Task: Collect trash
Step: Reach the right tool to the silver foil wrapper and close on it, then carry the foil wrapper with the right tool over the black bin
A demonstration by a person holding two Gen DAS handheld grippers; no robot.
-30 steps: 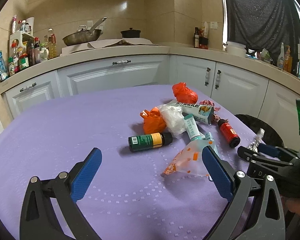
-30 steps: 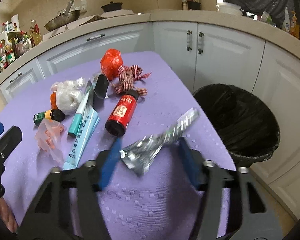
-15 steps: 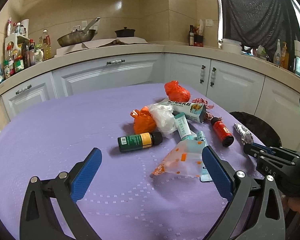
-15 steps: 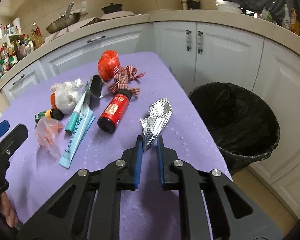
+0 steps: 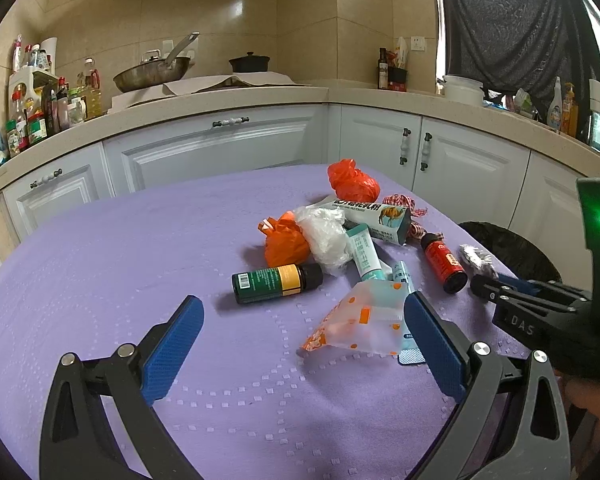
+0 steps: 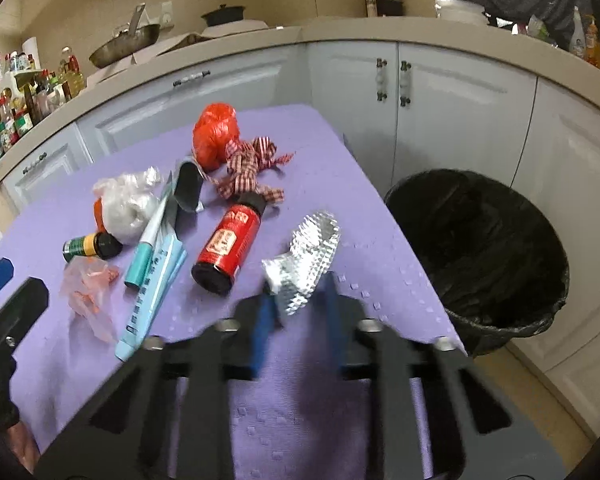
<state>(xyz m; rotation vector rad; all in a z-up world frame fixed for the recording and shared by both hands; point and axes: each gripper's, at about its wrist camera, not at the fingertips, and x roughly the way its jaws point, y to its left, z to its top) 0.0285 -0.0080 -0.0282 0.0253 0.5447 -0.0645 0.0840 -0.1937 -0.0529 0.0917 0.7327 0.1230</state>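
Observation:
Trash lies on a purple tablecloth (image 5: 100, 264). A crumpled silver foil wrapper (image 6: 306, 256) lies near the table's right edge, its near end between the fingers of my right gripper (image 6: 298, 312), whose jaws stand apart, blurred by motion. The wrapper also shows in the left wrist view (image 5: 474, 258). My left gripper (image 5: 300, 332) is wide open and empty, low over the cloth, with a dotted clear bag (image 5: 360, 320) between its fingers. A black-lined trash bin (image 6: 488, 248) stands on the floor right of the table.
The pile holds a red bottle (image 6: 230, 244), a green bottle (image 5: 276, 282), a teal tube (image 5: 364, 252), a carton (image 5: 374, 216), orange bags (image 5: 284, 240), a white bag (image 5: 326, 236) and a checked ribbon (image 6: 252, 174). White cabinets (image 5: 220, 148) ring the table.
My right gripper was shut on the foil wrapper half a second ago; its jaws have now spread apart and the wrapper lies on the cloth. The left gripper has stayed open, shifting slightly.

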